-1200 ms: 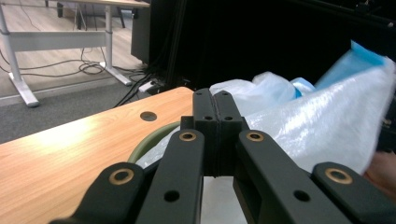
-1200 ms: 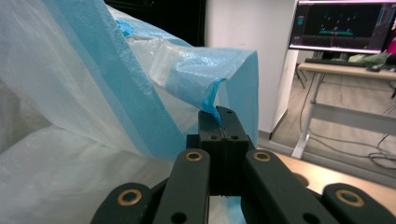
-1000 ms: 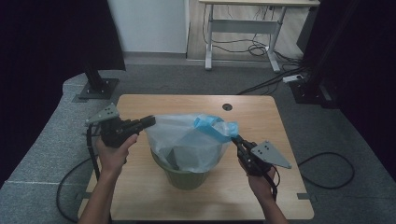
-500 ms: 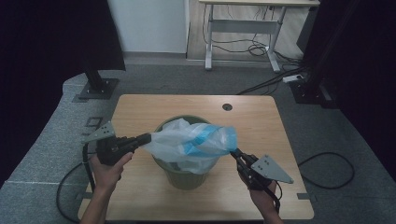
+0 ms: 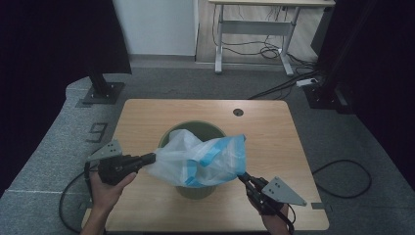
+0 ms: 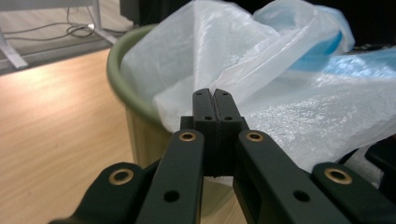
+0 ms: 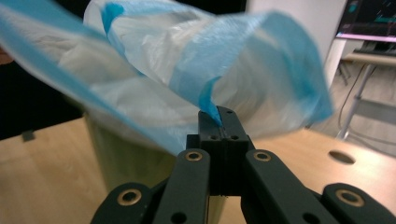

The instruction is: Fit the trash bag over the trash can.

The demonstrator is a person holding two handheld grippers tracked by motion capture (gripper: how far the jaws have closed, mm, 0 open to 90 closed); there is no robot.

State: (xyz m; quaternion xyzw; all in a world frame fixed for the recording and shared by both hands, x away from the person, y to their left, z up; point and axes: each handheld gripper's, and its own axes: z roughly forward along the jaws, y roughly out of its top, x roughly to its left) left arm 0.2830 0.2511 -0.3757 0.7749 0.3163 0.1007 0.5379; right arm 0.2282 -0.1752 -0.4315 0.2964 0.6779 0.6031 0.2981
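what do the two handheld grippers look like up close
Both the left gripper and right gripper are black, with a grey three-cornered plate on top and a dark cable trailing. Their jaws are flat black bars with brass-coloured pivot rings and small holes.

A bin (image 5: 195,188) stands on the table (image 5: 274,132), about midway across it and nearer the person's edge than the far one. A bag (image 5: 200,159) lies over the bin's mouth, stretched out to both sides, with part of the far rim (image 5: 195,125) showing behind it. The left gripper (image 5: 152,157) is at the bag's left end, just left of the bin, with the hand (image 5: 105,188) behind it at the table's left edge. The right gripper (image 5: 242,177) is at the bag's right end, right of the bin and nearer the person. A hole (image 5: 238,112) sits in the table behind the bin, to the right. A desk (image 5: 254,29) stands on the floor beyond the table.
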